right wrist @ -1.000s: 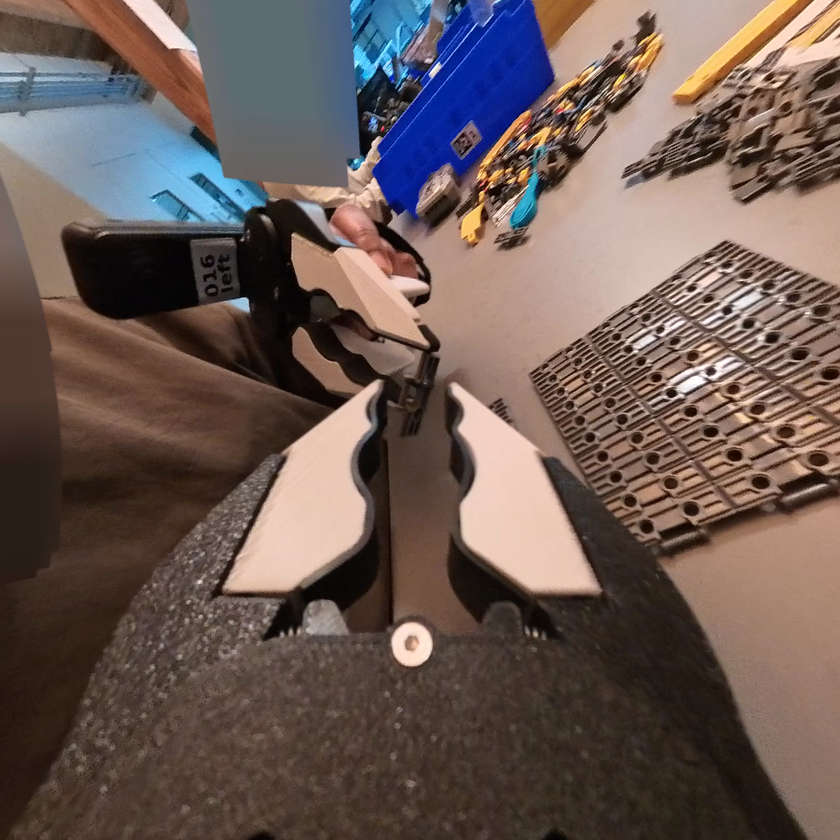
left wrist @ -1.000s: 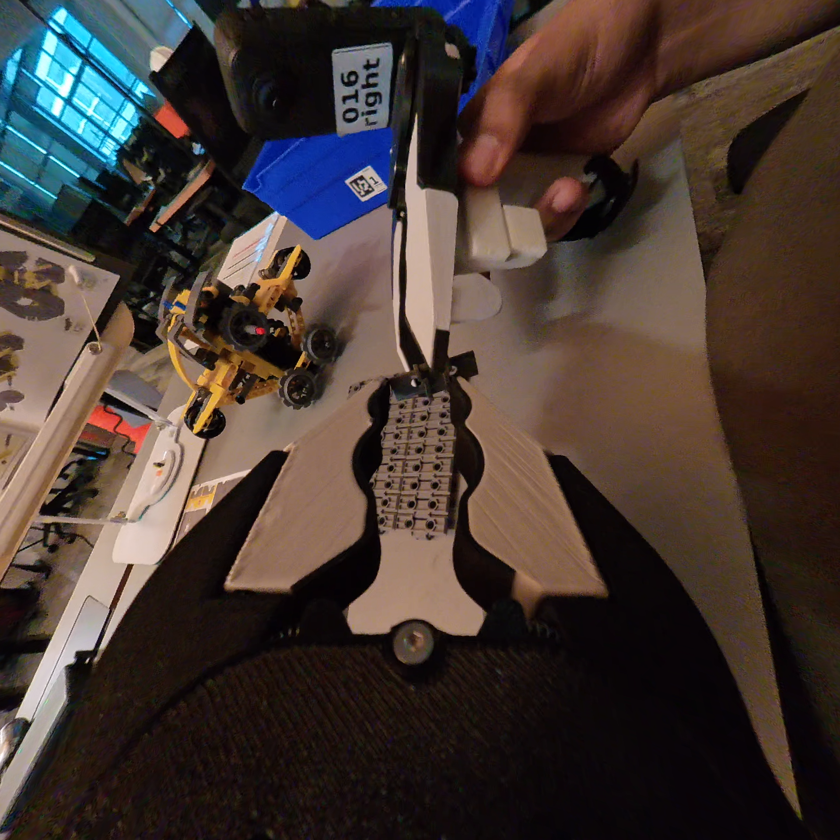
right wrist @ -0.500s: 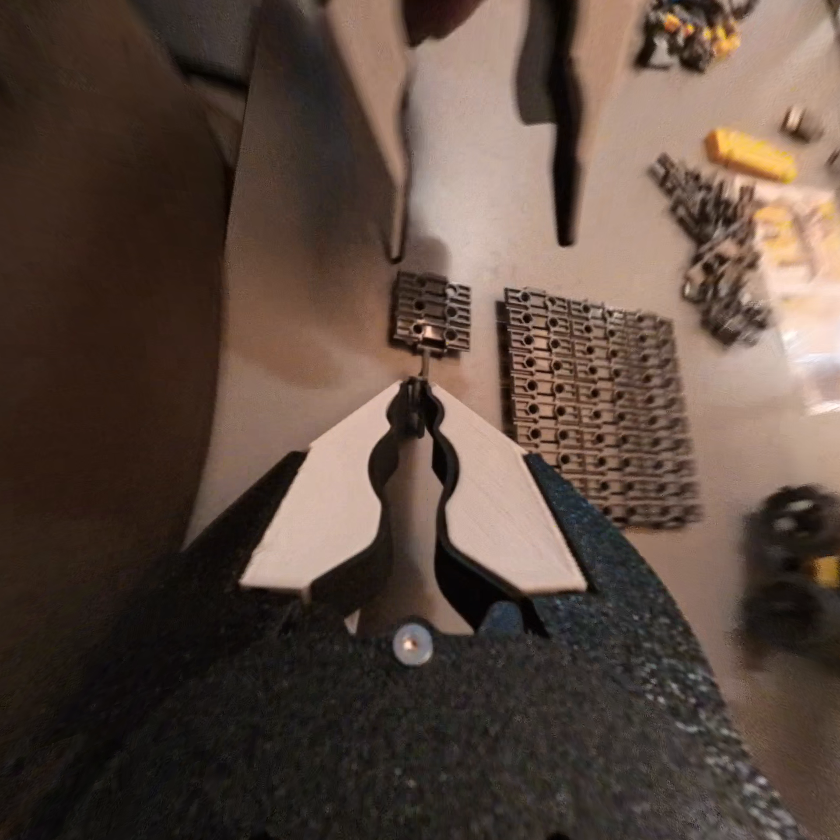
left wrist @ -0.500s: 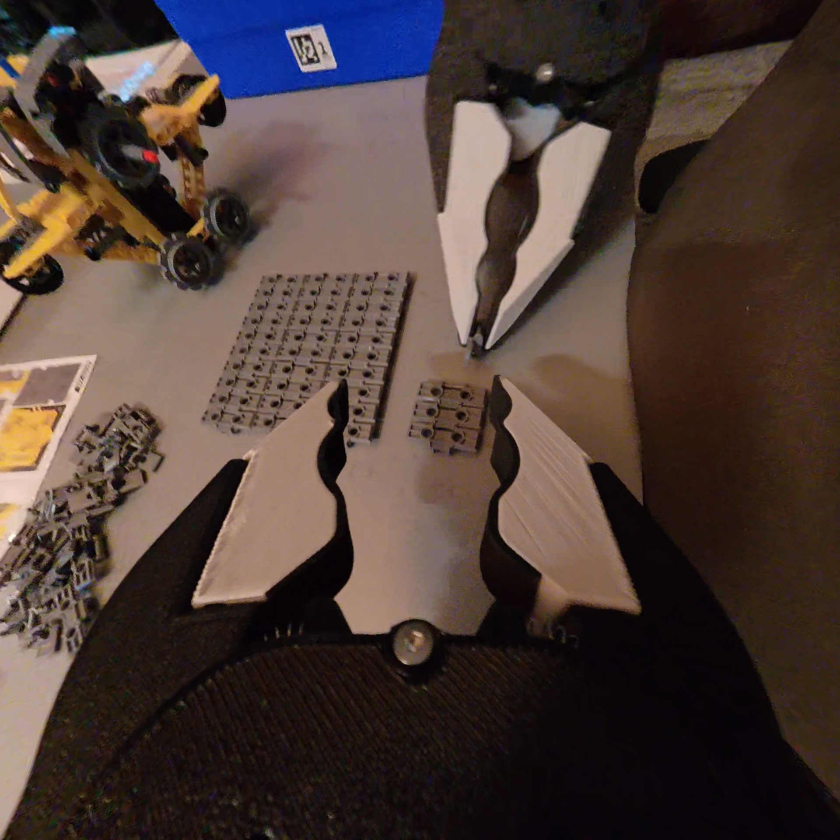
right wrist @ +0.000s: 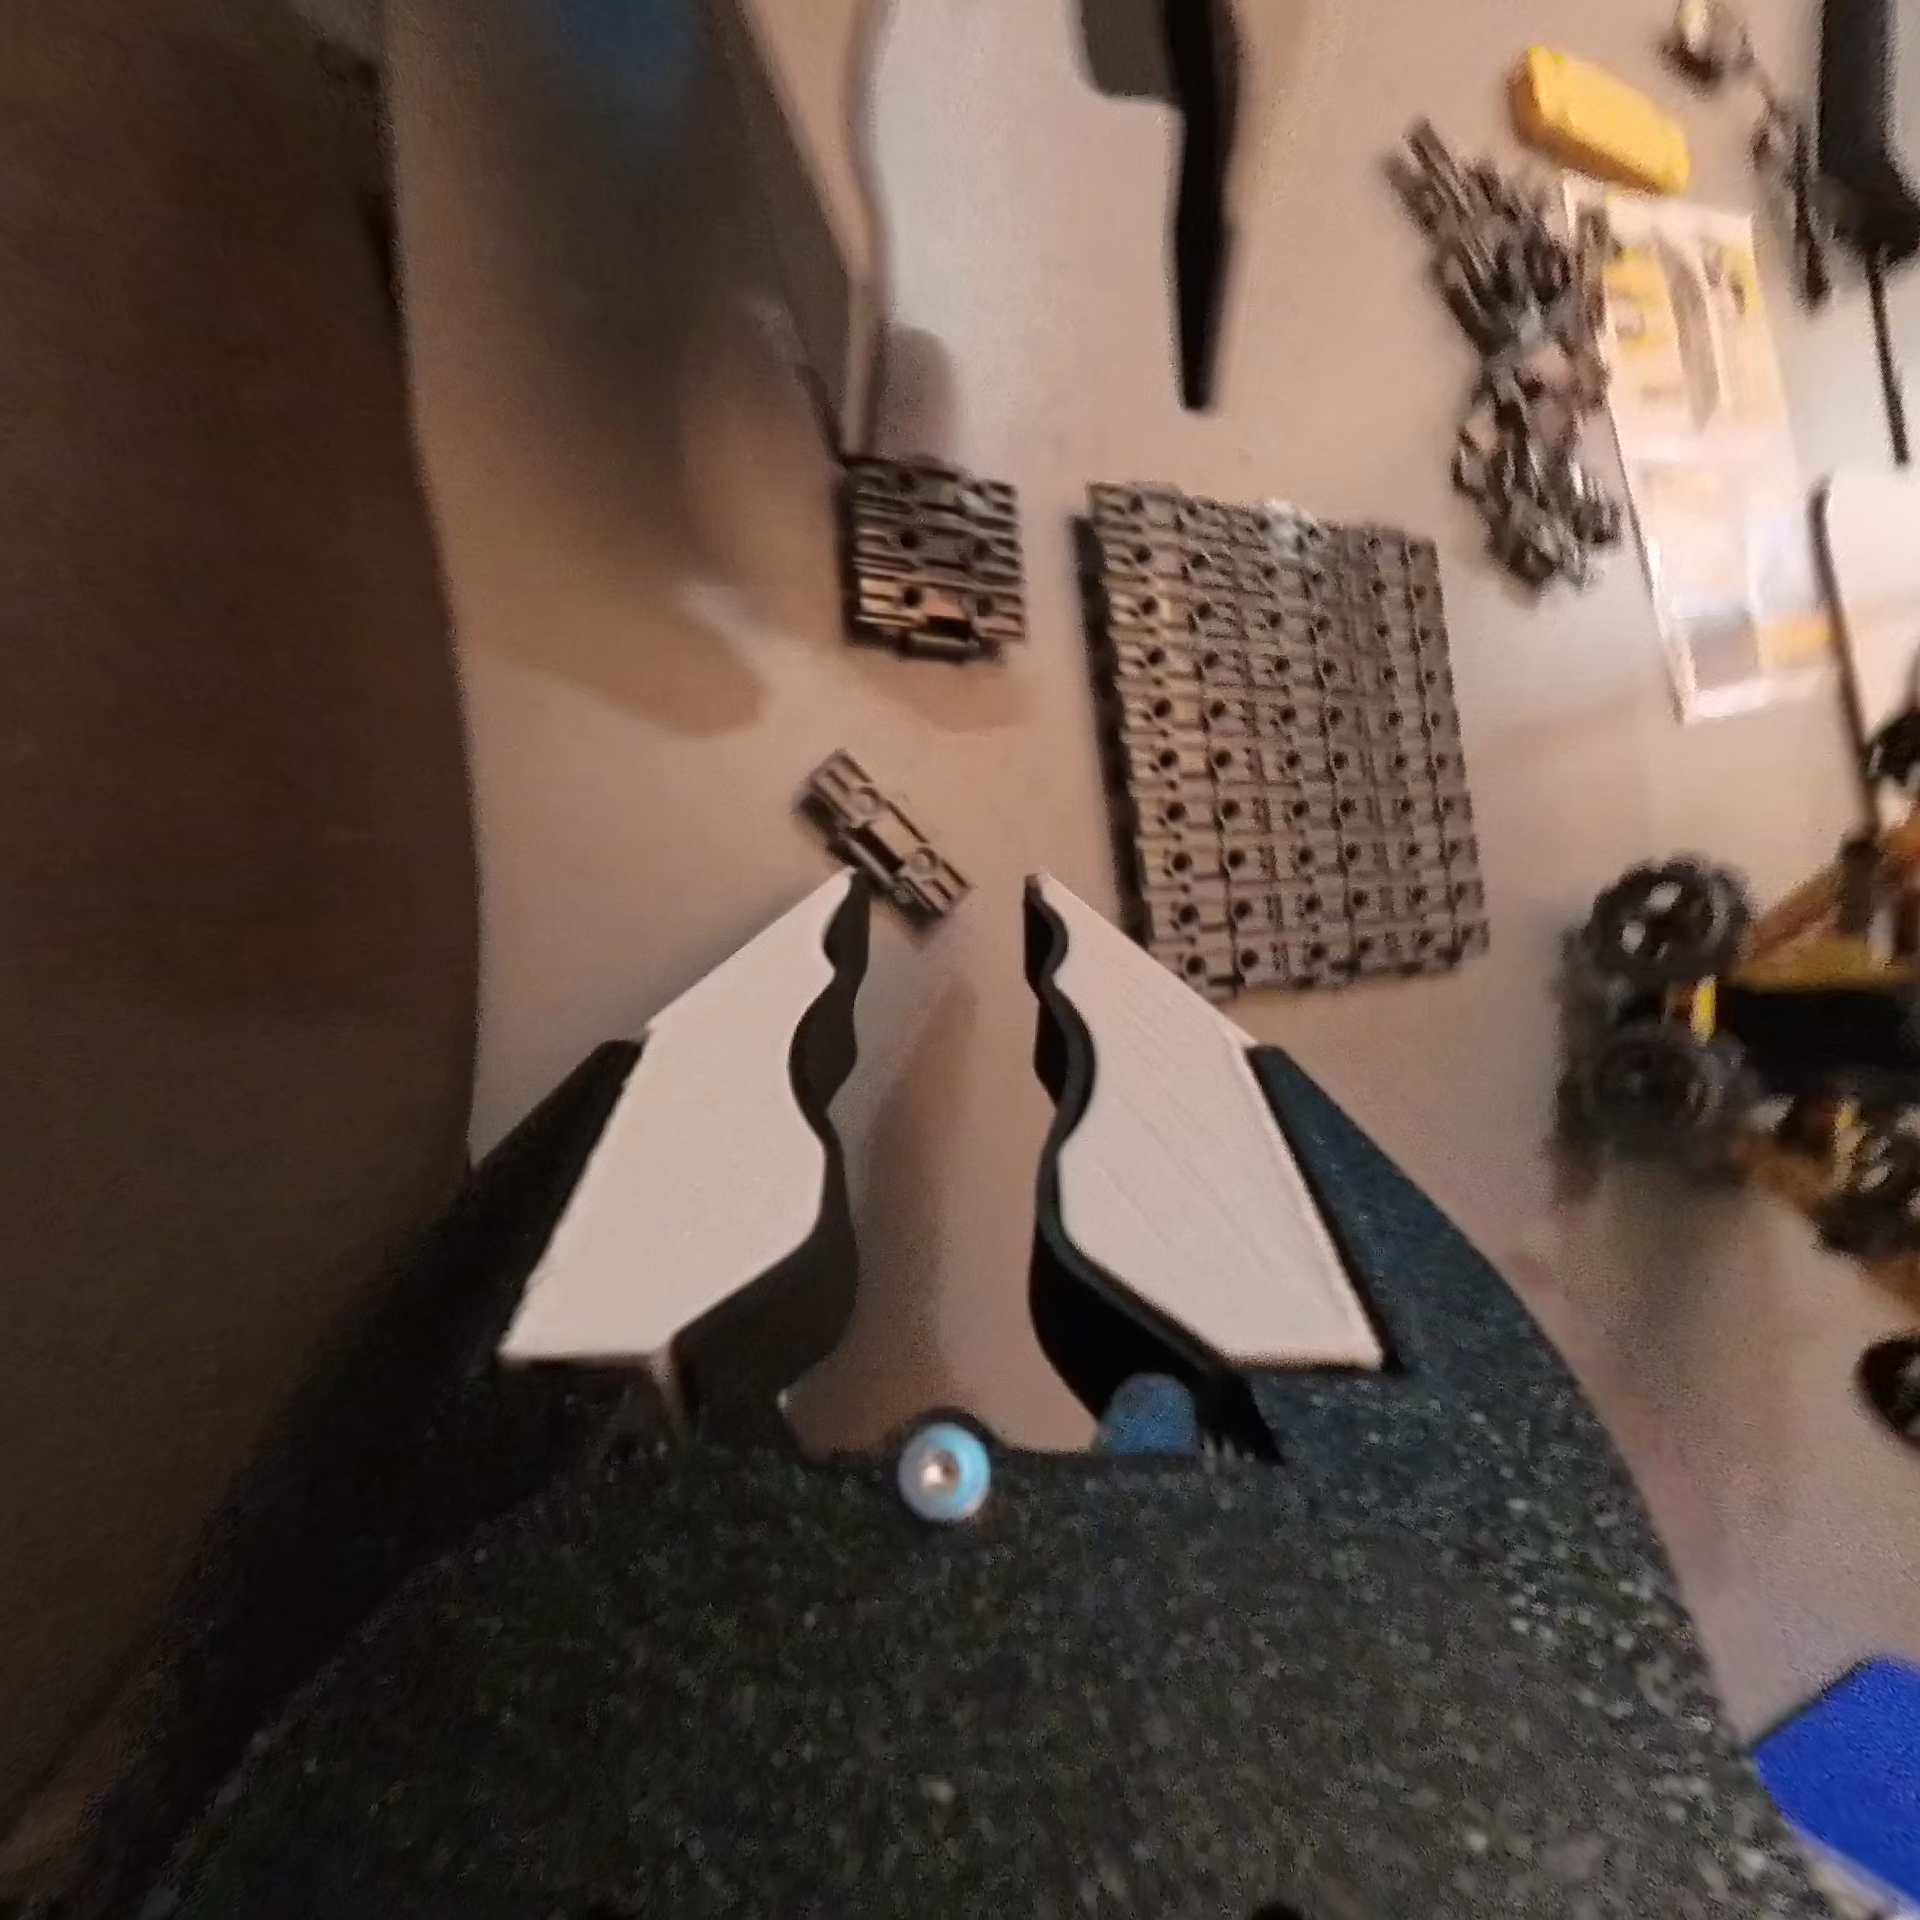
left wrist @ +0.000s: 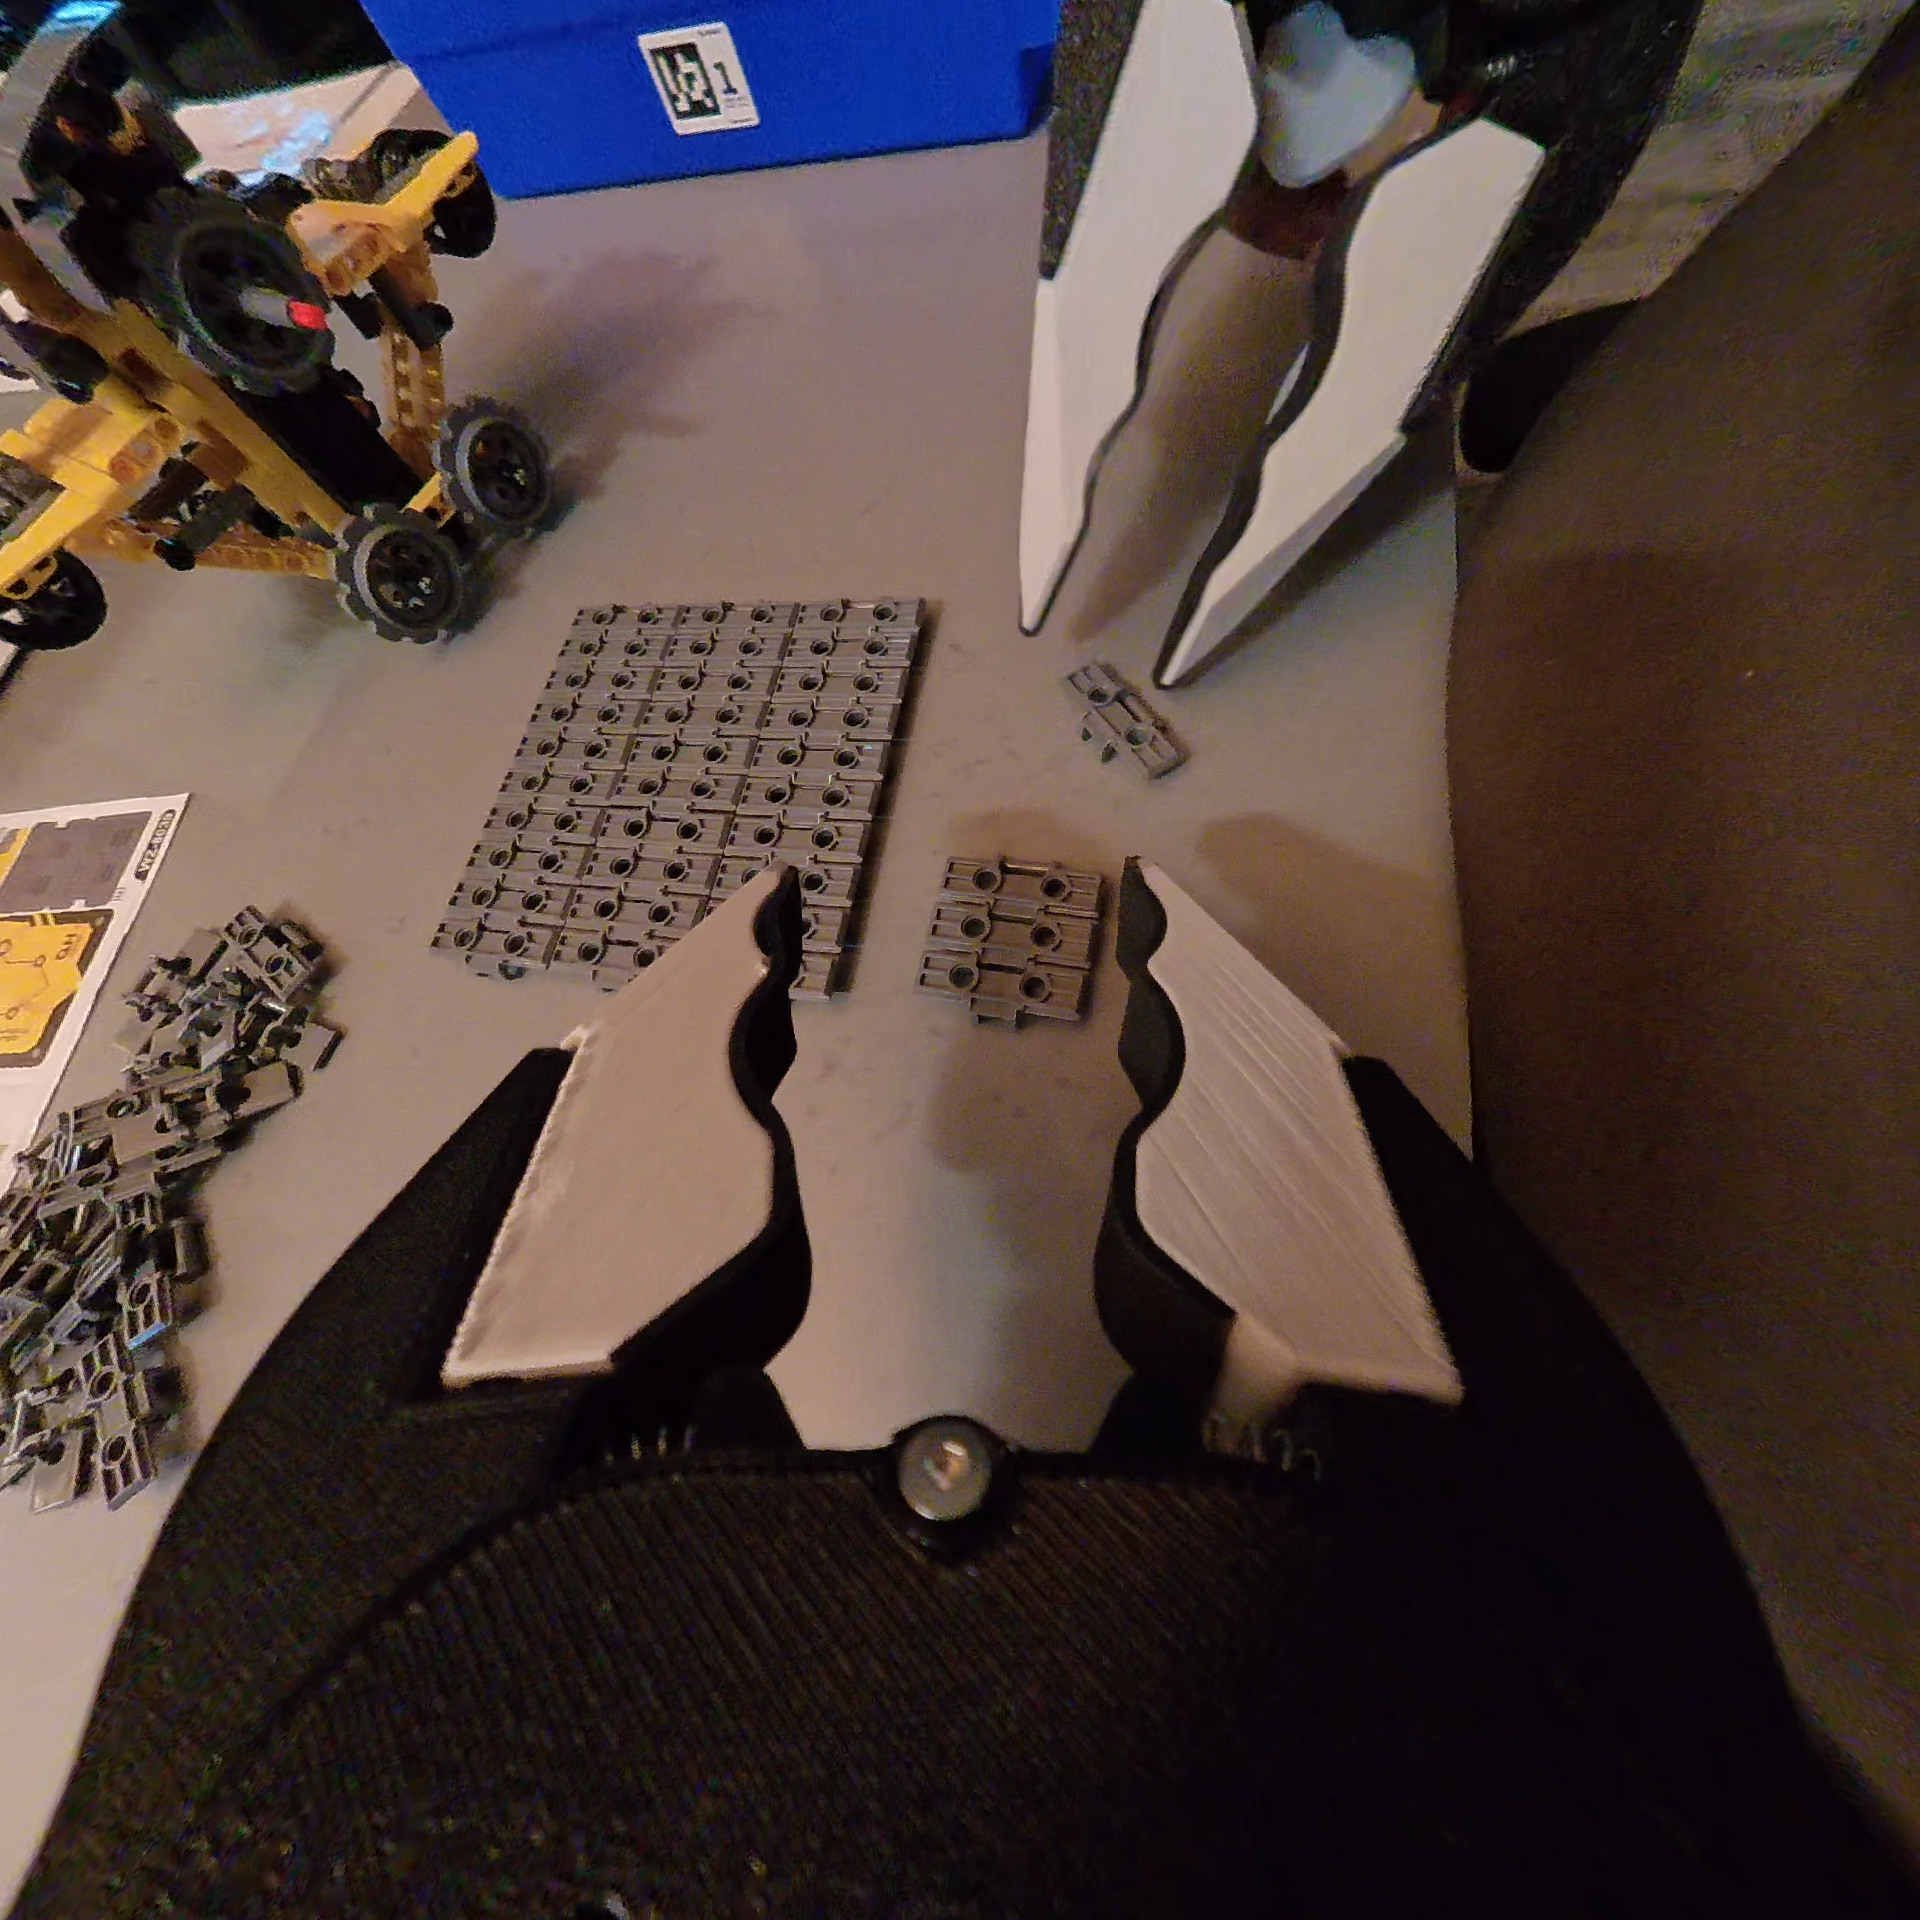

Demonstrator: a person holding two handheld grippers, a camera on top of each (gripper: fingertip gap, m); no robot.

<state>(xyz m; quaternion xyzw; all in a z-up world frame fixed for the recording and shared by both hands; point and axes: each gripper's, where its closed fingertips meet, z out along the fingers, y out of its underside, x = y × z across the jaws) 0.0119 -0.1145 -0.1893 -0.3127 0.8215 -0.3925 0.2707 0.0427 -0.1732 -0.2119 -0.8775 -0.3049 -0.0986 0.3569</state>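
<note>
A heap of loose links [left wrist: 125, 1174] lies far left by the big mat [left wrist: 696, 790], apparently stock for joining. The left gripper [left wrist: 956, 894], jaws wide apart and empty, frames the short strip [left wrist: 1013, 940] on the table [left wrist: 727, 416]. The right gripper [left wrist: 1101, 655], jaws parted, hangs just over a single link [left wrist: 1125, 720] lying askew.

Left wrist view: left tool [left wrist: 956, 883] over the tabletop [left wrist: 727, 416], jaws spread, small track-link section [left wrist: 1010, 940] between the tips. Large track-link mat [left wrist: 686, 790] just left of it, apart. Single loose link [left wrist: 1125, 720] beyond the small section, just before the right tool [left wrist: 1101, 655] tips. Loose link pile [left wrist: 135, 1143] far left, instruction sheet [left wrist: 62, 914] beside it. Wheeled brick vehicle [left wrist: 239, 395] behind the mat to the left, storage bin [left wrist: 727, 94] at the back.
</note>
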